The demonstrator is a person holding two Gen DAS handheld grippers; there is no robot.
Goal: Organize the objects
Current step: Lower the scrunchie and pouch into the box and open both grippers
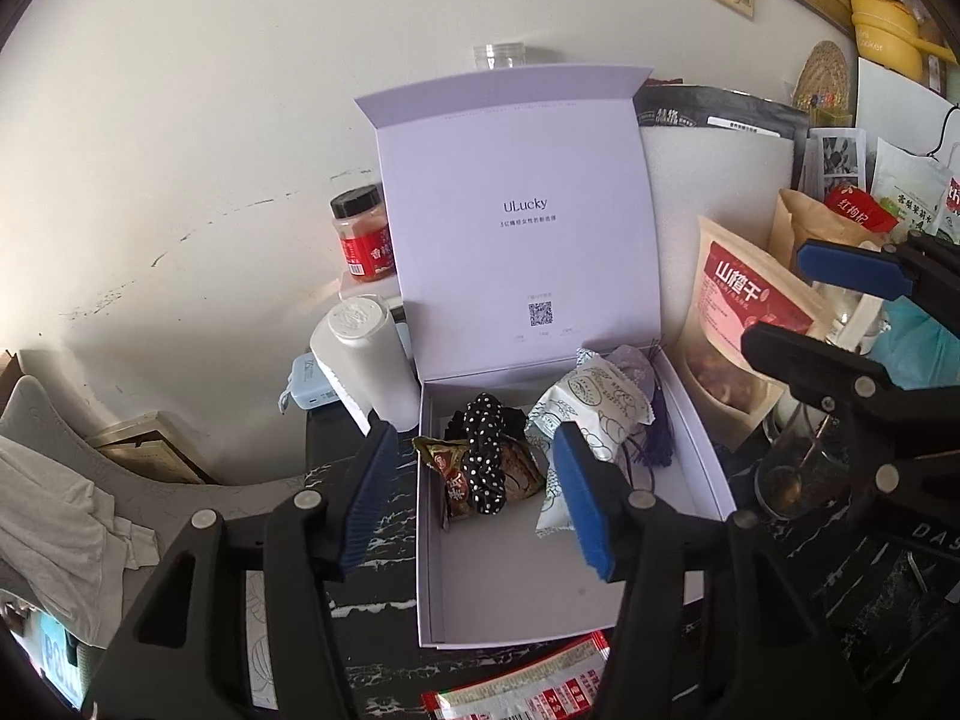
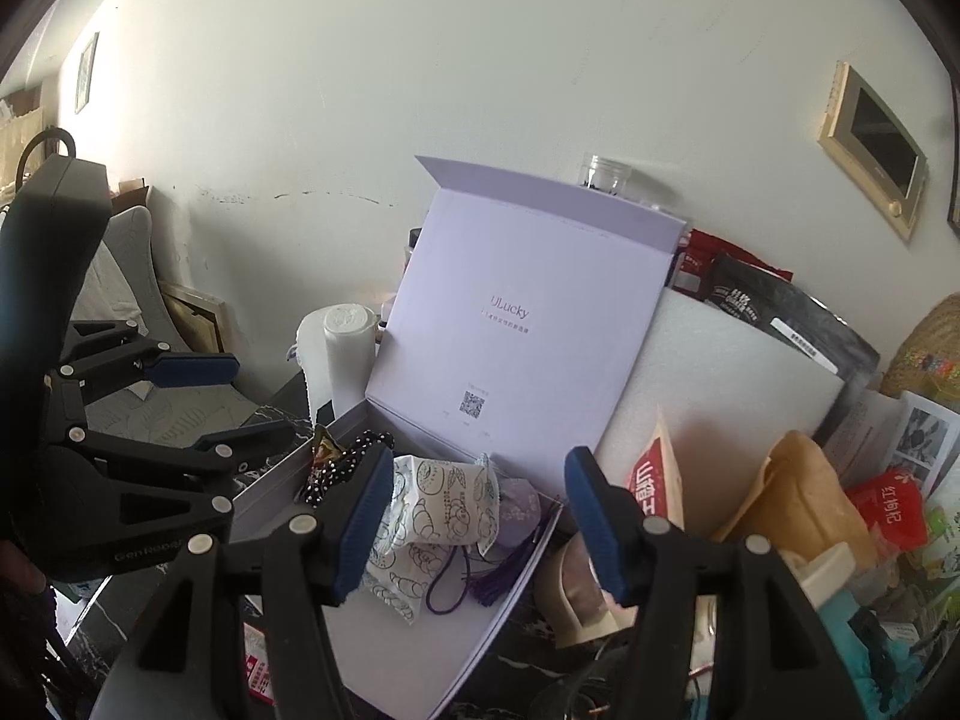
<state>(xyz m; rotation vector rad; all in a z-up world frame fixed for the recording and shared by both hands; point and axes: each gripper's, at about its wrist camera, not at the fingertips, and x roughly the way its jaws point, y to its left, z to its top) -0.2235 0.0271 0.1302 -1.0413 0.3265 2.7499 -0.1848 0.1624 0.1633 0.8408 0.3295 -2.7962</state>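
A lavender box [image 1: 510,588] stands open on the dark marble table, its lid [image 1: 516,210] upright against the wall. At its far end lie a black polka-dot scrunchie [image 1: 486,450], a brown snack packet [image 1: 453,477], white printed snack packets [image 1: 576,402] and a purple tasselled sachet [image 1: 630,366]. My left gripper [image 1: 474,504] hovers open above the box's near left part, with nothing between its pads. My right gripper [image 2: 480,522] hovers open over the box [image 2: 420,660] from the right, above the white packets [image 2: 444,504]. Each gripper shows in the other view: right gripper [image 1: 810,312], left gripper [image 2: 228,402].
Left of the box stand a white bottle [image 1: 372,354] and a red spice jar [image 1: 360,234]. To its right are a red-labelled pouch [image 1: 744,324], a brown paper bag [image 2: 798,498], more packets and a glass jar with a spoon [image 1: 792,480]. A red-white packet [image 1: 528,690] lies before the box.
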